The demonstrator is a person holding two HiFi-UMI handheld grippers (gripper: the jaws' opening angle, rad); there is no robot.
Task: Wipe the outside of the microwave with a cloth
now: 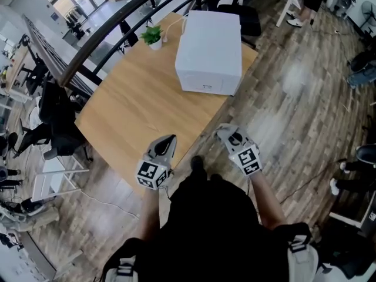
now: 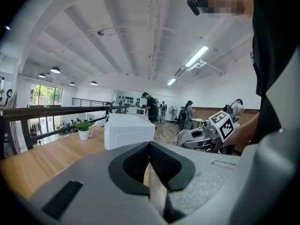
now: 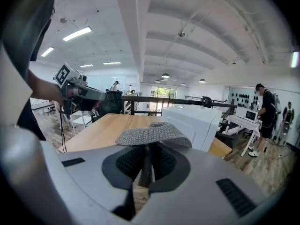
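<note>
Light wooden table (image 1: 135,104) carries one white box-shaped microwave (image 1: 210,51) at its far side and one small green potted plant (image 1: 153,37) beside it. I count two grippers at the near edge: left gripper (image 1: 167,142) clenched on nothing, right gripper (image 1: 230,136) clamping one grey knitted cloth (image 3: 153,134), well apart from the microwave.

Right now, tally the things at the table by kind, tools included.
microwave: 1
potted plant: 1
cloth: 1, clamped in the right tool
tools: 2, the right tool and the left tool, which is empty
Total: 5
</note>
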